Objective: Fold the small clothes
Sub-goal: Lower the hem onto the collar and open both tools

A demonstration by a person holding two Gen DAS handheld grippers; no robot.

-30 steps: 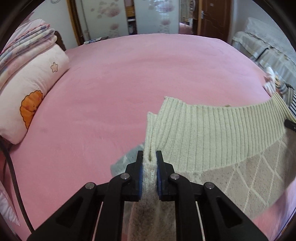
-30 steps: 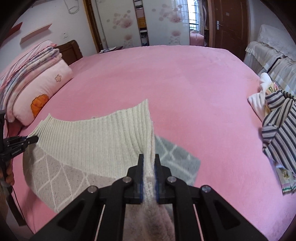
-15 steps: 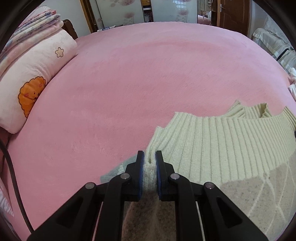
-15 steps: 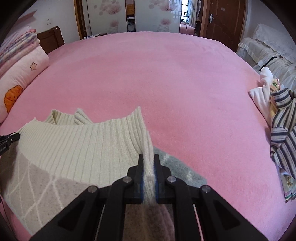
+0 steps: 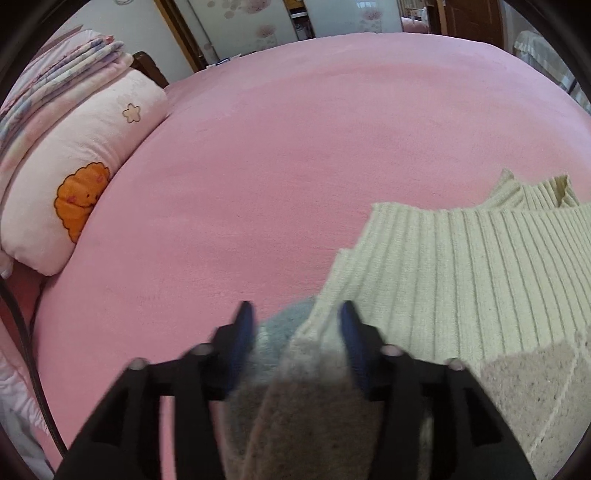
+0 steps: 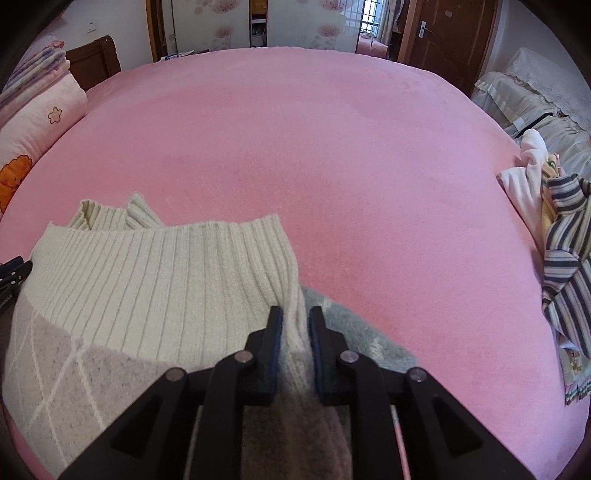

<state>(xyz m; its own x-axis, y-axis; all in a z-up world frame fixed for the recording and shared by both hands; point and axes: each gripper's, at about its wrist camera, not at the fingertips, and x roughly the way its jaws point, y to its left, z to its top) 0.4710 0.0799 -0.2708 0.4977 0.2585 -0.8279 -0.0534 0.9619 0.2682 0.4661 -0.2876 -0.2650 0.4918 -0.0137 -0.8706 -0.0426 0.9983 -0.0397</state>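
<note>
Left wrist view: your left gripper (image 5: 295,321) is opening, pads wide apart. The sweater (image 5: 461,280) edge lies between them, near the right pad; whether it touches, can't tell, this part is motion-blurred. The left pad is clear of it. Only this view shows the grey-blue fabric (image 5: 280,325) under the sweater's left corner, and a black cable (image 5: 26,354) running down the left edge. The pillow (image 5: 74,177) with the orange cartoon print and a flower outline sits well left of the sweater, with folded blankets (image 5: 55,77) stacked on it.

Right wrist view: your right gripper (image 6: 295,325) is also opening. The gap is narrower and the sweater's right edge stands in it, with a slim gap showing on each side, so not clamped. The ribbed cream hem lies spread flat on the pink bed cover (image 6: 314,155), the diamond-pattern body nearer you. A ribbed piece pokes out behind the hem on the left. Only this view shows the pile of clothes (image 6: 554,240) at the right edge of the bed, striped shirt on top, well apart from the sweater. It also shows the wooden door (image 6: 447,33) and a covered sofa (image 6: 535,96).

The other gripper's black tip is just visible at the left edge of this view.

No readable brands, labels or text in either view.
</note>
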